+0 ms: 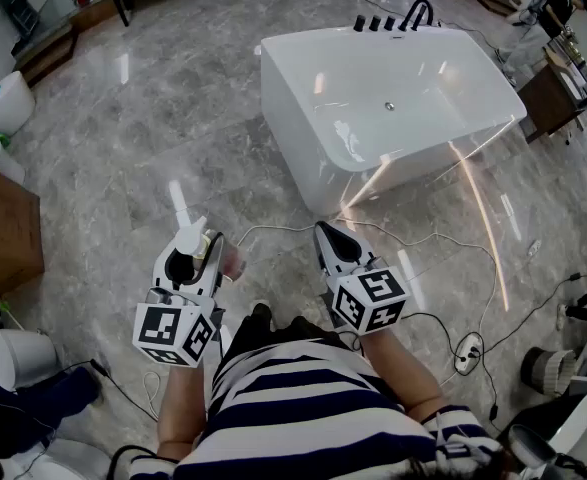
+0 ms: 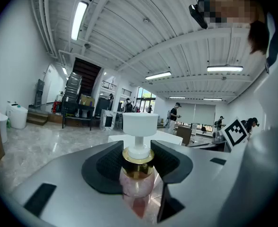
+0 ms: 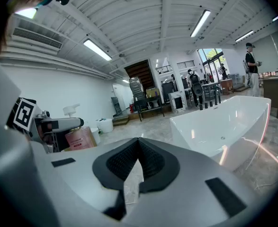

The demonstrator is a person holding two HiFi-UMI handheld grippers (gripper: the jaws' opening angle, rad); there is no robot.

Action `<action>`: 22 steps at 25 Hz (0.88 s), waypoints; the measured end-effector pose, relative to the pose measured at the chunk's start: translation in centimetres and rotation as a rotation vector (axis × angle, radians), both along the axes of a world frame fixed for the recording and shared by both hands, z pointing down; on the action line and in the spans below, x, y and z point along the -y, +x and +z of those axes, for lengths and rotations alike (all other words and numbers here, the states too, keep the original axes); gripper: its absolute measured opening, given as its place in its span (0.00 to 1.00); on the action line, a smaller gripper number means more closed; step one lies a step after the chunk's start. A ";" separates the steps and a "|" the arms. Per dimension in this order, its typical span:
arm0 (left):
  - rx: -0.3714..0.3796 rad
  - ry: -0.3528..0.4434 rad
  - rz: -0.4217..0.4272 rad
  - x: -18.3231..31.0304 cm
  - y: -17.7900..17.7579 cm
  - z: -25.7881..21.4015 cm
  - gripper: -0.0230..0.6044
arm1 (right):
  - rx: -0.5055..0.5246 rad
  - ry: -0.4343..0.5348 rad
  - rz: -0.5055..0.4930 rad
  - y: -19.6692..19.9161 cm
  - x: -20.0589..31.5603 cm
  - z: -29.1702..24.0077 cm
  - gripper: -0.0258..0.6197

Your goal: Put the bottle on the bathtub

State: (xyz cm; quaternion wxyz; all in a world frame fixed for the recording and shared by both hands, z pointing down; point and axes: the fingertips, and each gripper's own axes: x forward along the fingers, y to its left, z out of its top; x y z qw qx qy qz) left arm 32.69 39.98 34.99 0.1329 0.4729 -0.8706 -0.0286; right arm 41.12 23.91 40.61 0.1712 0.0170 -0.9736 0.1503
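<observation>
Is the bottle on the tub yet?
No, the bottle is clamped between the jaws of the left gripper, held above the floor short of the tub.

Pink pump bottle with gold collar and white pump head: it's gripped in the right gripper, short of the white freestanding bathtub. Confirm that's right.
Wrong gripper. The pink pump bottle is gripped by its neck in the left gripper, as the left gripper view shows; the right gripper is shut, empty. It is indeed short of the white freestanding bathtub.
</observation>
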 end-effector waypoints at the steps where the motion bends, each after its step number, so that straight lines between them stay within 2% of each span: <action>1: 0.000 0.001 0.001 0.0 -0.3 0.0 0.34 | 0.001 0.000 0.002 -0.3 0.0 0.0 0.08; 8: -0.003 0.008 0.009 -0.5 -2.7 0.3 0.34 | 0.017 -0.042 0.031 -2.4 -0.1 0.0 0.08; 22: 0.031 0.026 0.062 -0.6 -7.3 -0.3 0.33 | 0.032 -0.035 0.034 -7.5 -1.1 0.0 0.08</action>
